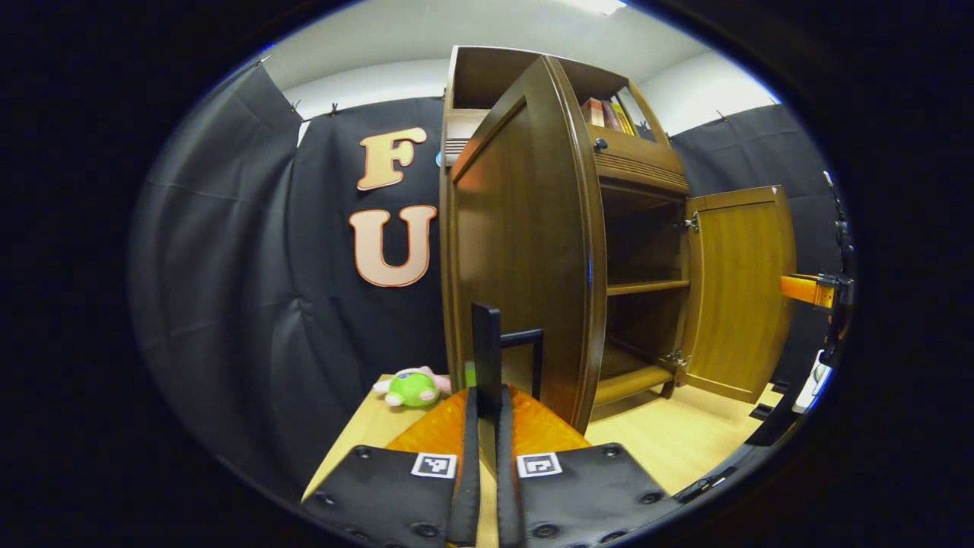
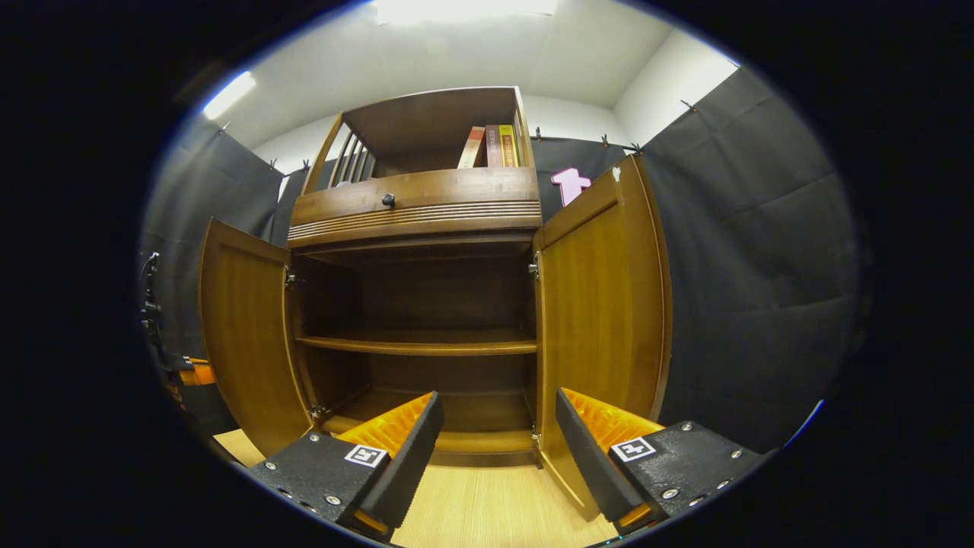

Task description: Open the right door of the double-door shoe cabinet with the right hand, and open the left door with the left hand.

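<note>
The shoe cabinet [image 2: 426, 320] stood with both doors swung out, its shelves bare and books on its top tier. Seen from the right gripper view, the left door [image 2: 243, 342] hung off the cabinet's left side and the right door [image 2: 601, 304] off its right, each turned well away from the opening.

The left tongs [image 1: 487, 403] were pressed together on the handle [image 1: 498, 346] of the left door [image 1: 525, 251] — a dark upright bar with its long axis vertical, rising straight ahead of the tongs from between the fingers. The door's face lay just to the right of the tongs and edge-on to them, so by my reading any further swing would carry the handle outward, away from the cabinet front. The left hand was plainly the nearer one to this door.

The right tongs [image 2: 494, 449] were spread wide and held nothing, facing the cabinet's open middle from in front of its bottom shelf, with the right door close by on their right side. From the left gripper view, the right door [image 1: 738, 289] stood beyond the cabinet interior.

A small green plush toy [image 1: 411, 387] lay on the pale floor beside the cabinet's left flank.

Judged from how the doors stood, the task looked nearly complete — only letting go of the handle remained.
</note>
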Demonstrator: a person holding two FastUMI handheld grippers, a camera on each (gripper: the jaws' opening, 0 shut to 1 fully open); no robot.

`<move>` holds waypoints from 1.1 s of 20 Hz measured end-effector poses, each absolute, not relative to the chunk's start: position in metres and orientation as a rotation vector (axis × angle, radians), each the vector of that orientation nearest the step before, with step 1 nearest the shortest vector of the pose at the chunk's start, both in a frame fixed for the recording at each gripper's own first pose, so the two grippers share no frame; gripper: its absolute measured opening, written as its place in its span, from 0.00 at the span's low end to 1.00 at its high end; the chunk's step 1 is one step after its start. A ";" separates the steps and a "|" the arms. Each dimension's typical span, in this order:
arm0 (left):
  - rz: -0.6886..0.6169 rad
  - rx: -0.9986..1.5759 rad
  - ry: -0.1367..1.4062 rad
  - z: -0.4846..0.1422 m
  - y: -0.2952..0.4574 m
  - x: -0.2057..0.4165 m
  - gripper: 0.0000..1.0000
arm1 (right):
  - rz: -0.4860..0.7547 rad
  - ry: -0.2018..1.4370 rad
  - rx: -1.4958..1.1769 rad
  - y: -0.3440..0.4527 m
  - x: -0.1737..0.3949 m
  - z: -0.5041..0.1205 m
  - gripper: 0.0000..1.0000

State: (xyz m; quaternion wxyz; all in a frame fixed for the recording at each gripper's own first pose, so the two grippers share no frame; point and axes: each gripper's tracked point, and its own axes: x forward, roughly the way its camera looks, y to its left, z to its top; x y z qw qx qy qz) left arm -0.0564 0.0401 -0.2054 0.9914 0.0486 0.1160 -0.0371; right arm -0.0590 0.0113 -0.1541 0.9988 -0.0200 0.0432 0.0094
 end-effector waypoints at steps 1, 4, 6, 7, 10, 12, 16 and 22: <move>-0.065 0.095 0.235 -0.204 0.048 -0.057 0.12 | 0.021 0.087 -0.036 0.012 -0.058 -0.154 0.92; -0.061 0.059 0.233 -0.207 0.052 -0.061 0.12 | 0.024 0.088 -0.032 0.016 -0.056 -0.153 0.92; -0.061 0.061 0.233 -0.208 0.054 -0.061 0.12 | 0.027 0.087 -0.035 0.019 -0.056 -0.153 0.92; -0.062 0.071 0.235 -0.208 0.055 -0.061 0.12 | 0.029 0.087 -0.036 0.021 -0.055 -0.152 0.92; -0.063 0.088 0.238 -0.208 0.057 -0.061 0.12 | 0.036 0.092 -0.054 0.025 -0.054 -0.154 0.92; -0.062 0.090 0.240 -0.208 0.059 -0.062 0.12 | 0.043 0.094 -0.056 0.029 -0.054 -0.155 0.92; -0.027 0.086 0.242 -0.208 0.080 -0.066 0.12 | 0.052 0.103 -0.055 0.032 -0.050 -0.159 0.92; 0.009 0.040 0.243 -0.206 0.090 -0.069 0.07 | 0.055 0.111 -0.056 0.034 -0.050 -0.162 0.92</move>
